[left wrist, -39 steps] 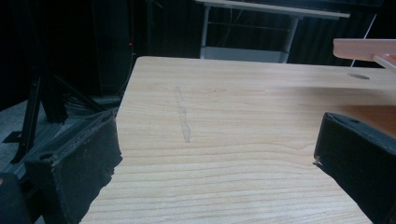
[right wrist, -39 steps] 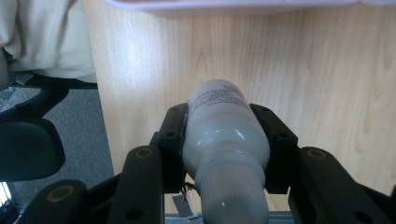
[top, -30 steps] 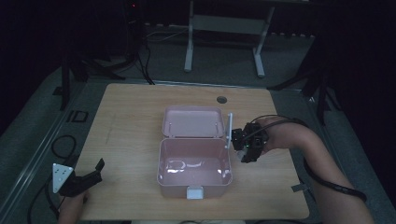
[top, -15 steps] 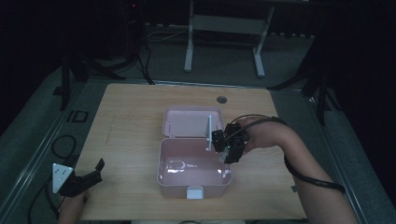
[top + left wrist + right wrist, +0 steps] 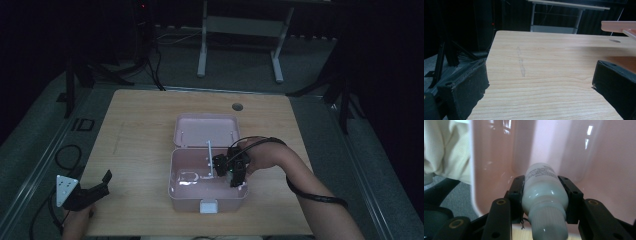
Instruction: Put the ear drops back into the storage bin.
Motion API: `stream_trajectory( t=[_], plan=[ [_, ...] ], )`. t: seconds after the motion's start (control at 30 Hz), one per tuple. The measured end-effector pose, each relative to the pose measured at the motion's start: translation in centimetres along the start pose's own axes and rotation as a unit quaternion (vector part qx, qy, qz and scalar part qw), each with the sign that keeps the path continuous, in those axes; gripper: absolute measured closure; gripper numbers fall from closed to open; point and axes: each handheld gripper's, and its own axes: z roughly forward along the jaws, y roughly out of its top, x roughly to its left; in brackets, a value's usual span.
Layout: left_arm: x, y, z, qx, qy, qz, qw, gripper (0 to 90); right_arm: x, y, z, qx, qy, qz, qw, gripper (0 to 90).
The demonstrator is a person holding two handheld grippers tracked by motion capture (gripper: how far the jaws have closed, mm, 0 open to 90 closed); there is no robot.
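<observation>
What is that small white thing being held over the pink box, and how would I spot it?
Start at the wooden table and find the open pink box near its front edge. Over the box's right half, the right gripper is clamped on a small white bottle. It has a ribbed cap and fine print on its label, and it is the one white thing pinched between black fingers.

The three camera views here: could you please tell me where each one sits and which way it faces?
High view: above the person's side, looking forward and down on the wooden table and open pink box; both forearms show.
Left gripper view: rides the left tool, looking across the table between its open jaws.
Right gripper view: rides the right tool, looking into the box past the white bottle it grips.
Shared: the pink box appears in the high view and the right gripper view.
</observation>
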Motion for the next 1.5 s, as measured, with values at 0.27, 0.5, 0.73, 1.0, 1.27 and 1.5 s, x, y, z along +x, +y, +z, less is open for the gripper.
stream_trajectory(
  t=[0.27,0.5,0.73,1.0,1.27,1.5],
  plan=[
    [0.0,0.0,0.0,0.001,0.0,-0.001,1.0,0.4,-0.2,0.6,2.7,0.014,0.003,-0.014,0.9998,59.6],
    [0.0,0.0,0.0,0.001,-0.001,-0.002,1.0,0.4,-0.4,1.3,4.4,0.017,0.011,-0.022,0.9995,59.6],
    [0.0,0.0,0.0,0.0,-0.001,-0.001,1.0,0.4,-0.4,1.4,5.7,0.035,0.022,-0.028,0.9987,59.6],
    [0.0,0.0,0.0,0.001,-0.002,-0.001,1.0,0.4,-0.5,1.5,6.4,0.042,0.017,-0.026,0.9987,59.6],
    [0.0,0.0,0.0,0.001,-0.003,0.001,1.0,0.5,-0.7,2.2,7.2,0.059,0.002,-0.026,0.9979,59.6],
    [0.0,0.0,0.0,0.001,-0.003,0.002,1.0,0.4,-0.8,2.5,7.5,0.068,0.008,-0.024,0.9974,59.4]
  ],
)
